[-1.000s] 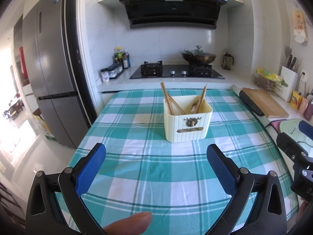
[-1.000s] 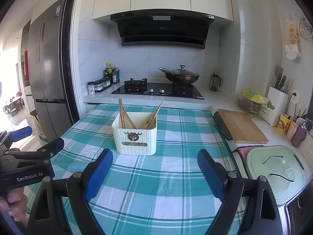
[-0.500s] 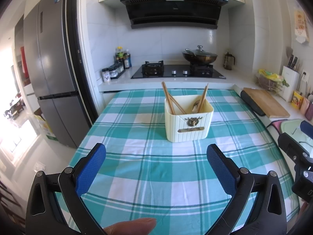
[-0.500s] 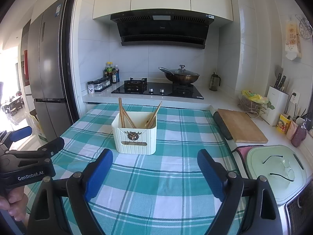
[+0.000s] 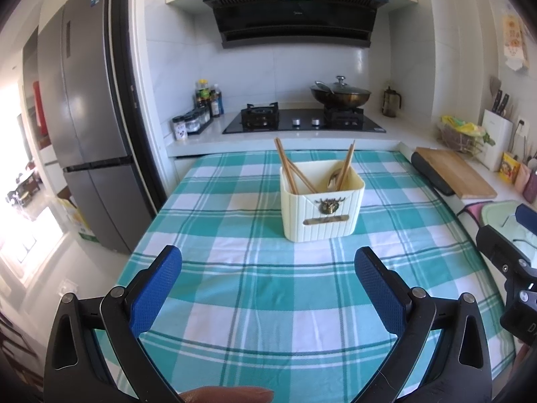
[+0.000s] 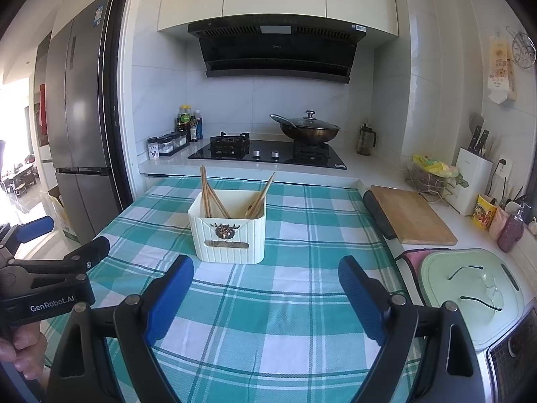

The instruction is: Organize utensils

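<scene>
A cream ribbed utensil holder point(image 5: 322, 210) point(image 6: 230, 233) stands on the green checked tablecloth point(image 5: 255, 285) point(image 6: 268, 319). Wooden chopsticks point(image 5: 290, 169) point(image 6: 209, 193) lean in its left part, and more chopsticks with a spoon point(image 5: 335, 178) lean on its right side. My left gripper point(image 5: 268, 265) hovers open in front of the holder, nothing between its blue pads. My right gripper point(image 6: 265, 273) is also open and empty, just short of the holder. Each gripper shows at the edge of the other's view.
A wooden cutting board point(image 6: 411, 213) and a pale green lid point(image 6: 470, 288) lie on the right counter. A stove with a lidded wok point(image 6: 307, 129), spice jars point(image 6: 167, 144) and a knife block point(image 6: 473, 178) line the back. A grey fridge point(image 5: 90, 134) stands left.
</scene>
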A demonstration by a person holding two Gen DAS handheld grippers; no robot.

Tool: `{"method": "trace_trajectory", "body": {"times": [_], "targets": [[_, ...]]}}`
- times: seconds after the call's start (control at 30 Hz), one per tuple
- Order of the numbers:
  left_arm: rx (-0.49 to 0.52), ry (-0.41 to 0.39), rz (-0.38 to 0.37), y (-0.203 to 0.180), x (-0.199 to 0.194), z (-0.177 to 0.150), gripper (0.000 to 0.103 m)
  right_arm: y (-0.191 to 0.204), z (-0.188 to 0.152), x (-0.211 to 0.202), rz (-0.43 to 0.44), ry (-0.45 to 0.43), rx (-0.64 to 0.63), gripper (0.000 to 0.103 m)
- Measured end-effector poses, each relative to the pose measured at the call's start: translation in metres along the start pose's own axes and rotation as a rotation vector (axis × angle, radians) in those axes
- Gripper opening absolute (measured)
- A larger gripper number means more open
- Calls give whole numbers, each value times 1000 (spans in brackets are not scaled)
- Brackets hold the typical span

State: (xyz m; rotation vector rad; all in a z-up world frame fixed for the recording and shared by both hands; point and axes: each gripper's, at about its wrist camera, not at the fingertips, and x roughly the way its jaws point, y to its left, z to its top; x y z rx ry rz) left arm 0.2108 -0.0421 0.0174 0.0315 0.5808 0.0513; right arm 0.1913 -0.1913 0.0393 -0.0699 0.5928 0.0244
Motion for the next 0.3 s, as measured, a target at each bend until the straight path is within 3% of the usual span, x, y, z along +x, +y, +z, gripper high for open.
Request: {"method": "trace_trajectory", "body": {"times": [0.3], "targets": [[0, -23, 2, -2, 0, -3, 103, 1, -5, 3, 3, 15, -2, 90]]}}
